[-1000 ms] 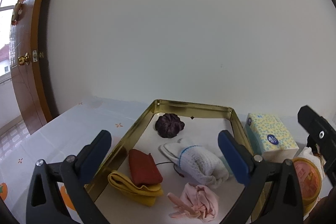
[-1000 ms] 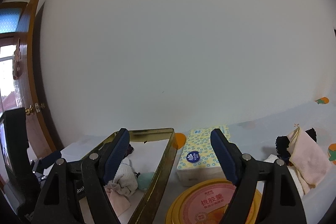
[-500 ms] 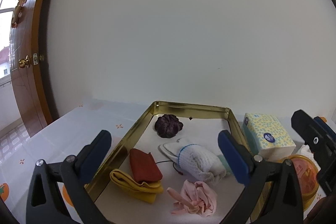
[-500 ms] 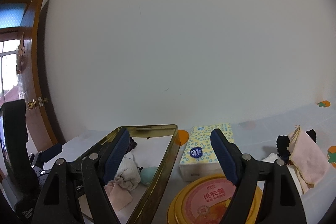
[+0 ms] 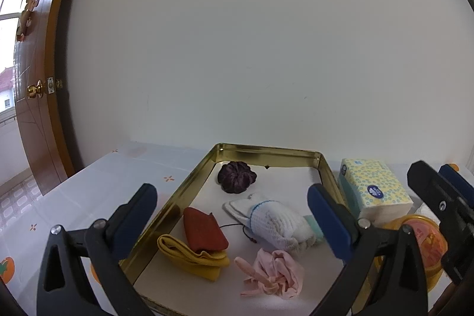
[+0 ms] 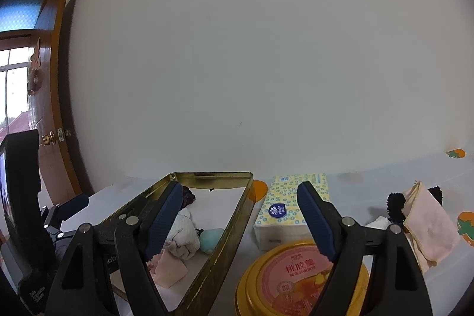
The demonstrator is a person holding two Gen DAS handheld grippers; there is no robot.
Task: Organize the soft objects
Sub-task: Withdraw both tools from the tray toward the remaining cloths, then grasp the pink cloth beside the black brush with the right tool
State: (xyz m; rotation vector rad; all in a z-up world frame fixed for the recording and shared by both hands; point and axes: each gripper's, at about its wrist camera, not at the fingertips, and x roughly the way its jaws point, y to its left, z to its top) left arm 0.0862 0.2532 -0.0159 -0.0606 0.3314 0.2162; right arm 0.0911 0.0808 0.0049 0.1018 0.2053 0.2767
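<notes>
Your left gripper (image 5: 232, 215) stands released with nothing between its jaws, hovering over the gold tray (image 5: 189, 185); framed between the jaws lie a white knit bundle (image 5: 275, 221), a rust pouch (image 5: 204, 233) on a folded yellow cloth (image 5: 189, 256), a knotted pink cloth (image 5: 272, 271) nearest you, and a dark purple scrunchie (image 5: 237, 176) at the far end. Your right gripper (image 6: 240, 221) is likewise released and empty, its left finger over the tray's right wall, with the tissue pack (image 6: 290, 203) between the jaws and the round yellow tin (image 6: 296, 277), lid on, below them. Outside its right jaw, still on the tablecloth (image 6: 355, 185), a folded pink cloth (image 6: 426, 224) leans on a black fuzzy item (image 6: 394, 205).
</notes>
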